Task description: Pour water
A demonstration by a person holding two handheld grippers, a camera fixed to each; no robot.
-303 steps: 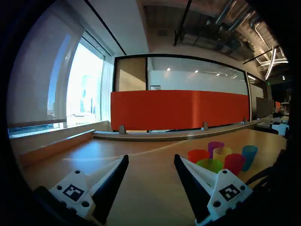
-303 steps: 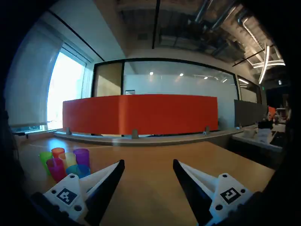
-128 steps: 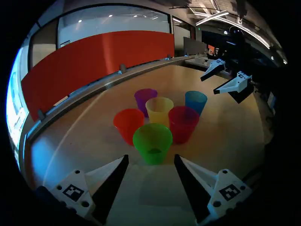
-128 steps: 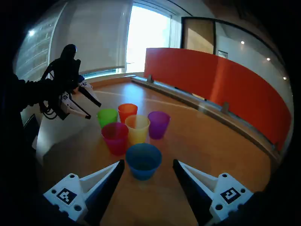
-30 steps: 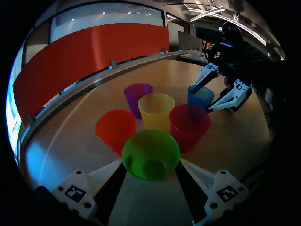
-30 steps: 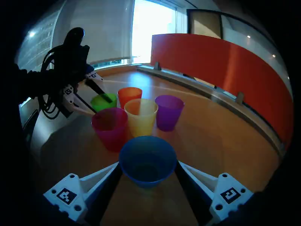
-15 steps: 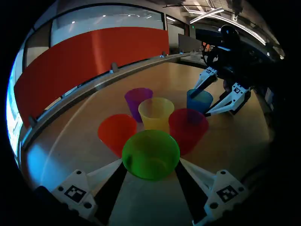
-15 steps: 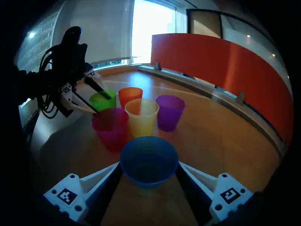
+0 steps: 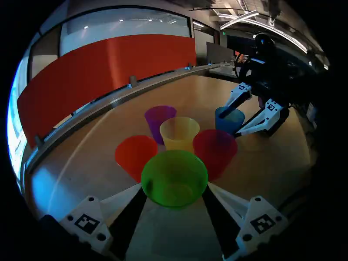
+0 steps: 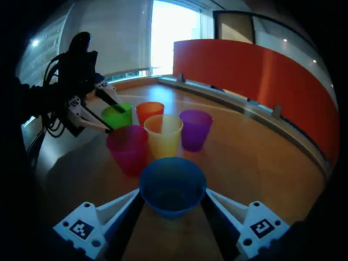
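Note:
Several coloured plastic cups stand clustered on a wooden table (image 9: 87,165). A green cup (image 9: 174,178) sits between my left gripper's (image 9: 174,188) fingers, and both fingers press on its sides. It is held a little above the table, as the right gripper view shows for the green cup (image 10: 117,115) and the left gripper (image 10: 108,116). My right gripper (image 10: 172,194) is shut on a blue cup (image 10: 172,186) at the opposite side of the cluster. The left gripper view has the right gripper (image 9: 237,121) around the blue cup (image 9: 229,119).
An orange cup (image 9: 135,152), yellow cup (image 9: 179,132), purple cup (image 9: 160,122) and crimson cup (image 9: 215,150) stand close together between the two held cups. An orange-red divider panel (image 9: 108,65) runs along the table's far edge. A bright window (image 10: 174,39) lies beyond.
Both grippers came down around the cups and shut on them. In the last second the left gripper rose slightly with the green cup, and the right fingers closed in a little on the blue cup.

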